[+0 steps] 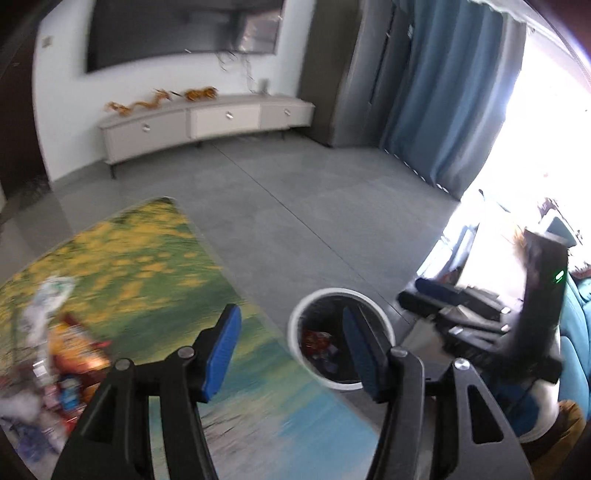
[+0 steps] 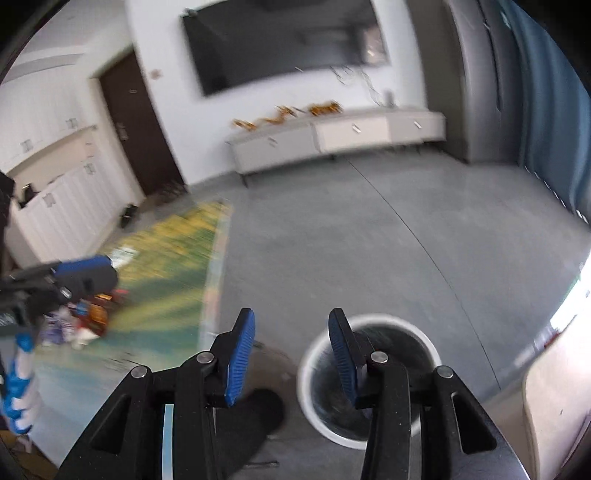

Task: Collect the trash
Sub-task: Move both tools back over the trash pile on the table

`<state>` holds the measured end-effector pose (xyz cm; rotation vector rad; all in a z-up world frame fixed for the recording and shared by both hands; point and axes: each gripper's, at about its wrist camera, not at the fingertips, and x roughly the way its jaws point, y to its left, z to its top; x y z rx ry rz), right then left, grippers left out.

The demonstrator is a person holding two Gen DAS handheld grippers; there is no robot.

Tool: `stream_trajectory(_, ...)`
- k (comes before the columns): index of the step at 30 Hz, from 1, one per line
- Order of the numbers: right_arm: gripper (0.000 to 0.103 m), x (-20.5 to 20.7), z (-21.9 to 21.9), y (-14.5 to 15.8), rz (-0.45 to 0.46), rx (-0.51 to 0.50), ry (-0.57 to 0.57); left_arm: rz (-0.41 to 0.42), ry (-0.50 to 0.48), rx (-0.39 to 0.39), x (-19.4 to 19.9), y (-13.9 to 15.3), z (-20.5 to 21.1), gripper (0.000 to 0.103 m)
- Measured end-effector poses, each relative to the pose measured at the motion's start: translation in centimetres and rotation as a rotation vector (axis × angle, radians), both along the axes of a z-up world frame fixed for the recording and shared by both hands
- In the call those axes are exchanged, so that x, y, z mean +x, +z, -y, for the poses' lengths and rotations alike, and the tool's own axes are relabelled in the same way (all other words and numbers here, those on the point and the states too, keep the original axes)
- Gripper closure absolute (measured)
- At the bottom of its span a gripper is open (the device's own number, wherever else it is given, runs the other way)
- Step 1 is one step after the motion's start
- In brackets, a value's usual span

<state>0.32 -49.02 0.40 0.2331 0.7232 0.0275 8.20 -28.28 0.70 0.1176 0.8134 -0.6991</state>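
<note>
2 grippers stand spread wide with nothing between their blue pads, the left gripper [image 1: 291, 350] at the table's edge and the right gripper [image 2: 291, 358] beside the white-rimmed bin [image 1: 295, 325] on the grey floor [image 1: 295, 221], which already holds a few wrappers. The next pick is probably best made from the blurred trash pile [image 1: 62, 362] on the table's near left, closing on 1 wrapper rather than a clump. Around the flower-print tabletop [image 1: 147, 258] are a wall TV [image 1: 184, 33], low cabinet [image 1: 207, 122] and blue curtains [image 1: 443, 92].
</note>
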Motion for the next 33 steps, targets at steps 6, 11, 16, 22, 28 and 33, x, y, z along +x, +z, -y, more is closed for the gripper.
stream_trajectory(6,0.059,0.8,-7.2,5.1,0.079,-0.038,0.116,0.074,0.136,-0.056,-0.9,2.9,-11.4,0.047)
stream_trajectory(11,0.058,2.5,-12.8,7.2,0.106,-0.052,0.196,0.114,0.286,-0.068,-1.4,3.5,-21.7,0.042)
stream_trajectory(16,0.058,4.7,-17.6,7.3,0.096,-0.037,0.273,0.114,0.424,-0.081,-1.5,2.6,-30.4,0.042)
stream_trajectory(22,0.050,7.9,-22.1,4.8,0.011,-0.026,0.365,0.073,0.485,-0.102,-0.4,0.3,-35.1,0.042)
stream_trajectory(28,0.028,10.4,-25.4,1.9,-0.066,-0.037,0.427,0.045,0.424,-0.105,1.2,-1.3,-33.5,0.042)
stream_trajectory(33,0.024,12.3,-26.3,-0.1,-0.100,-0.021,0.464,0.024,0.399,-0.090,3.3,-2.4,-32.3,0.042)
